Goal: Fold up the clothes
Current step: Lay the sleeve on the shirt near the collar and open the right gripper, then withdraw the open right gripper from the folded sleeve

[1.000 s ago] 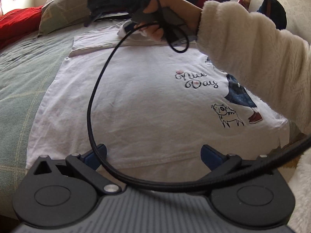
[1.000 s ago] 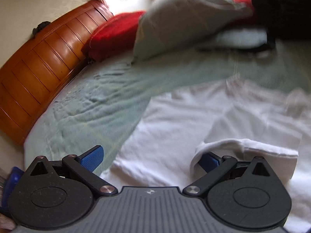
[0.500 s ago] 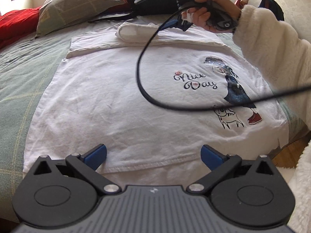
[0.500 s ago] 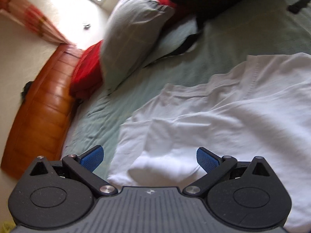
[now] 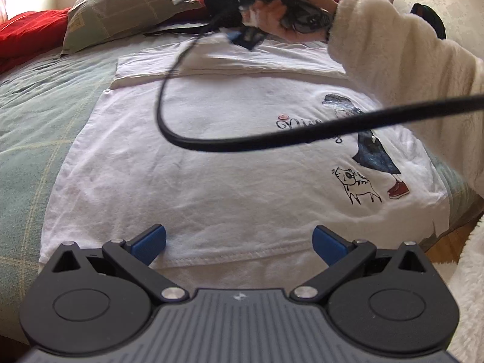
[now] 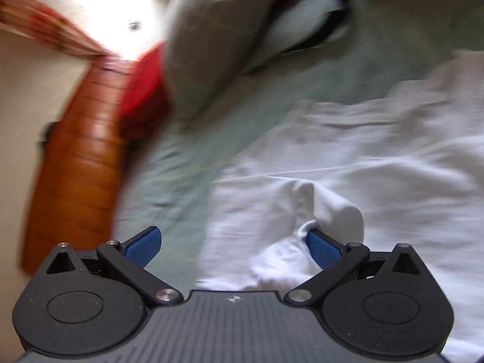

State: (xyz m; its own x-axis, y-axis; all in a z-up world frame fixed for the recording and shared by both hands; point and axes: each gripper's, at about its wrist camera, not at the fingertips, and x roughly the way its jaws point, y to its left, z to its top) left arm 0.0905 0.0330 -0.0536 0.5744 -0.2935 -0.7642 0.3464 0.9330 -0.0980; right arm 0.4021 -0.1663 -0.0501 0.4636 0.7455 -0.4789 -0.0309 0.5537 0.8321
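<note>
A white T-shirt point(image 5: 211, 157) with a girl-and-cat print lies flat on the green bedspread point(image 5: 36, 115), its far edge folded over into a band point(image 5: 211, 63). My left gripper point(image 5: 239, 242) stands open just over the near hem, with nothing between its fingers. A hand point(image 5: 290, 6) in a fluffy white sleeve holds my right gripper point(image 5: 246, 35) above the shirt's far edge. In the blurred right wrist view that gripper point(image 6: 233, 248) is open, and a bunched fold of white cloth point(image 6: 329, 211) lies against its right finger point(image 6: 322, 249).
A black cable point(image 5: 242, 143) loops in the air across the shirt. A grey pillow point(image 5: 121, 6) and red bedding point(image 5: 27, 30) lie at the bed's head, by a wooden headboard point(image 6: 75, 166). Wooden floor point(image 5: 453, 239) shows past the bed's right edge.
The right gripper has lifted and swung right above the shirt's far edge, its view tilting and blurring. The cable has risen with it. My left gripper has held still.
</note>
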